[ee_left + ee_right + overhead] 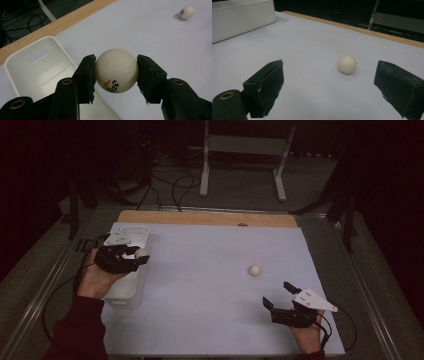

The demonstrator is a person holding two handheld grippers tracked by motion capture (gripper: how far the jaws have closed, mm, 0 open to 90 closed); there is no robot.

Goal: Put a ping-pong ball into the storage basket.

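Item 1. Left gripper (116,75): jaws closed on a cream table-tennis ball (116,70), one black pad pressed to each side of it, dark and red print showing low on the ball's face. In the high view the same gripper (136,258) was held in the person's left hand (95,279) at the table's left side, the held ball (141,253) over the right-hand rim of the bin.

Item 2. White plastic bin (37,67): open-topped, rectangular, with a slot cut in its far wall; the visible part of its inside was bare. It stood on the left part of the sheet (127,295), directly under and beside the left gripper.

Item 3. Right gripper (329,85): jaws spread wide, nothing between the pads. It was held low near the table's front right corner (280,295).

Item 4. Second ball (347,64): white, resting loose on the sheet ahead of the right gripper's open jaws, apart from both pads; in the high view it lay right of centre (255,270).

Item 5. Pale sheet (210,280): covered the tabletop, a wooden edge strip (200,218) showing along the far side.
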